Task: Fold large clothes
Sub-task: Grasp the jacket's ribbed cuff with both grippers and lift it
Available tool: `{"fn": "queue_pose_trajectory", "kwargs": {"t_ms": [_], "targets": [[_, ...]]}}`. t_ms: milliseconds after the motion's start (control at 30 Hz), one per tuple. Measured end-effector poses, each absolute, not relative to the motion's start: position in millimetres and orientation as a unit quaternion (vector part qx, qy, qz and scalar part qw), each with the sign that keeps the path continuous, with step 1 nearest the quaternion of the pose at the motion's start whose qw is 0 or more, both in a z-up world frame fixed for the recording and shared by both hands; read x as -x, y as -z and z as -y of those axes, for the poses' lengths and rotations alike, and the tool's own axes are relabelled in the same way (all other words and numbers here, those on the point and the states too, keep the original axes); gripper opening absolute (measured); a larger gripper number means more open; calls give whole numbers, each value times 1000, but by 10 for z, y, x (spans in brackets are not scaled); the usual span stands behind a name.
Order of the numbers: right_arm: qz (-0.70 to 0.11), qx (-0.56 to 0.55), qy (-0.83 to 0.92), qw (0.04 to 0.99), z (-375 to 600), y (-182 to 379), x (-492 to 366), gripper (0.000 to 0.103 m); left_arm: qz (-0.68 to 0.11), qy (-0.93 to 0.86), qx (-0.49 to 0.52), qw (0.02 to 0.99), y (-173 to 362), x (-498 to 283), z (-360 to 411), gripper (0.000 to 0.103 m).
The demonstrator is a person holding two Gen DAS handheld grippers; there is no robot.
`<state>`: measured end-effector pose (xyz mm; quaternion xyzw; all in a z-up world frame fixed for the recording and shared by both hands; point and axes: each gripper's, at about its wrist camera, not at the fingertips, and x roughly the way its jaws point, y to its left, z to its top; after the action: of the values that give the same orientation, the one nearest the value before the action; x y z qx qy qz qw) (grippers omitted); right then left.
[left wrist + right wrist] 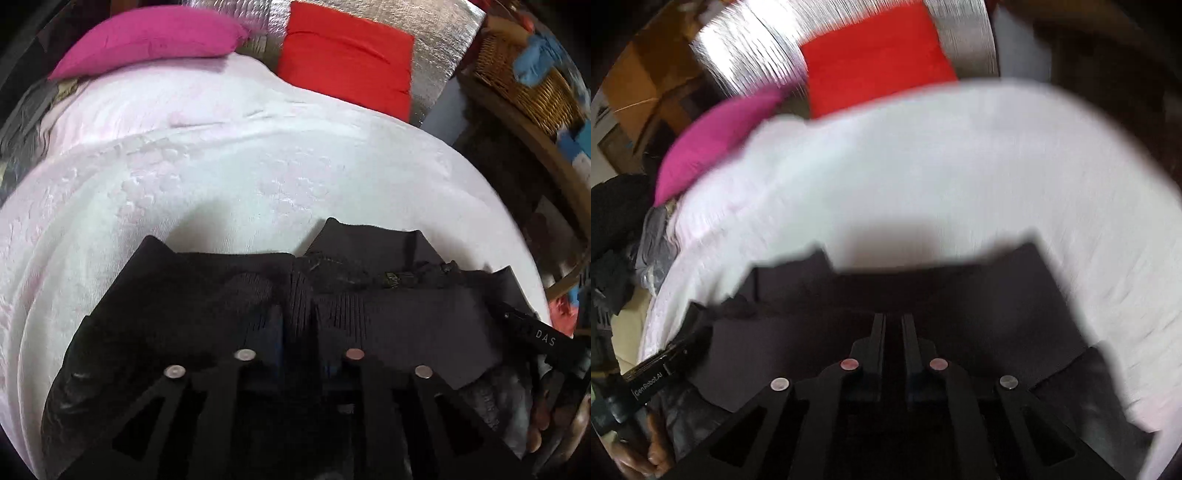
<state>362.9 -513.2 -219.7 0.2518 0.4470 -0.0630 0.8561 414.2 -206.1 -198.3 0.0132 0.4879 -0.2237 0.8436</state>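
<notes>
- Gripping is being done at the near hem of the dark garment (229, 280), which is lying spread on the white bedcover (221, 177), directly under and ahead of both tongs.
- Ribbed hem is being pinched by the left gripper (297, 325), fingers nearly together on cloth.
- Cloth is being nipped by the right gripper (894, 325), fingers fully together; the view is blurred.
- Next, judged: both corners are to be lifted together and carried forward, evenly.
- Being counted: one garment, two grippers, one pink cushion (147, 40), one red cushion (343, 62), one wicker basket (524, 81).
</notes>
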Motion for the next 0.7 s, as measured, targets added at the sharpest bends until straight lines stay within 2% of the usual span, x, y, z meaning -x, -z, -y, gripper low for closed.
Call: {"fn": "queue_pose_trajectory", "kwargs": {"t_ms": [67, 133, 200, 233, 267, 300, 333, 433, 700], "targets": [[-435, -275, 57, 856, 5196, 2152, -3569, 10, -491, 223, -14, 842, 1947, -4128, 2046, 30], [-421, -312, 36, 851, 5259, 2064, -3468, 10, -503, 226, -6, 834, 1892, -4117, 1991, 52], [-399, -345, 14, 850, 5328, 1963, -3313, 14, -509, 230, 4, 830, 1812, -4078, 1943, 61], [-391, -349, 13, 852, 5343, 1912, -3254, 25, -505, 238, 12, 829, 1734, -4033, 1896, 63], [-382, -353, 13, 854, 5368, 1861, -3169, 48, -497, 249, 16, 831, 1643, -3978, 1840, 65], [-372, -360, 9, 855, 5407, 1811, -3055, 66, -490, 254, 17, 834, 1565, -3929, 1778, 70], [-366, -369, 10, 855, 5436, 1775, -2967, 92, -483, 257, 17, 837, 1502, -3886, 1725, 77], [-329, -387, 9, 862, 5556, 1663, -2625, 93, -463, 263, 11, 847, 1318, -3748, 1473, 81], [-338, -415, 5, 844, 5908, 1719, -1902, 93, -482, 235, 43, 843, 1330, -3708, 538, 81]]}}
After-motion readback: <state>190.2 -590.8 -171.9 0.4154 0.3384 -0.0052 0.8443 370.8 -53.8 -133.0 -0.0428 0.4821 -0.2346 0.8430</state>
